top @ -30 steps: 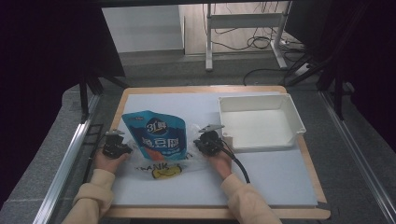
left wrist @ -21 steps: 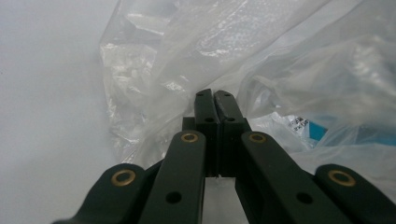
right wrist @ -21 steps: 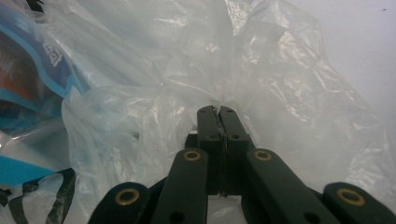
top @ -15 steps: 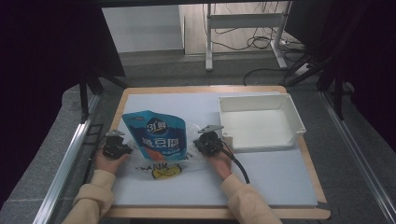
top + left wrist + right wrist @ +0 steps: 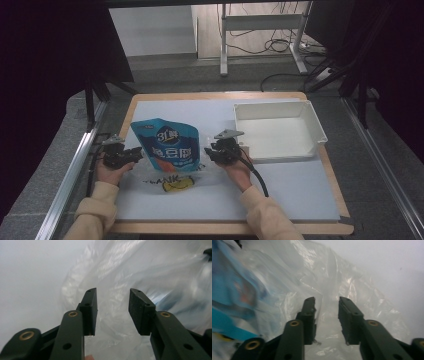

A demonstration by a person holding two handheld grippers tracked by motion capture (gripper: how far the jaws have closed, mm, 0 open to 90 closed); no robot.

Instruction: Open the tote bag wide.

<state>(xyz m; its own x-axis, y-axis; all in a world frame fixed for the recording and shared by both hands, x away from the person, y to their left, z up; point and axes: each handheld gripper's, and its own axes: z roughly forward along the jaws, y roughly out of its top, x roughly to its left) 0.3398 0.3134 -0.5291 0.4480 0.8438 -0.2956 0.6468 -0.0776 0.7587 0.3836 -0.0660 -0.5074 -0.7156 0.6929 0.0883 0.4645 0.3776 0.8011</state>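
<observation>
A blue printed pouch (image 5: 170, 145) stands inside a clear plastic bag (image 5: 172, 180) with a yellow smiley print, on the white mat. My left gripper (image 5: 135, 156) is at the bag's left edge and my right gripper (image 5: 210, 152) at its right edge. Both pairs of jaws have just been opening. In the left gripper view the left gripper (image 5: 112, 312) stands open, with crinkled bag film (image 5: 120, 272) in and beyond the gap. In the right gripper view the right gripper (image 5: 327, 317) is likewise open, loose film (image 5: 312, 272) between its pads and the pouch (image 5: 227, 290) at the left.
A white rectangular tray (image 5: 312, 127) sits at the back right of the mat (image 5: 300, 185), just right of my right hand. A wooden board edges the mat. Metal rails run along both sides of the table.
</observation>
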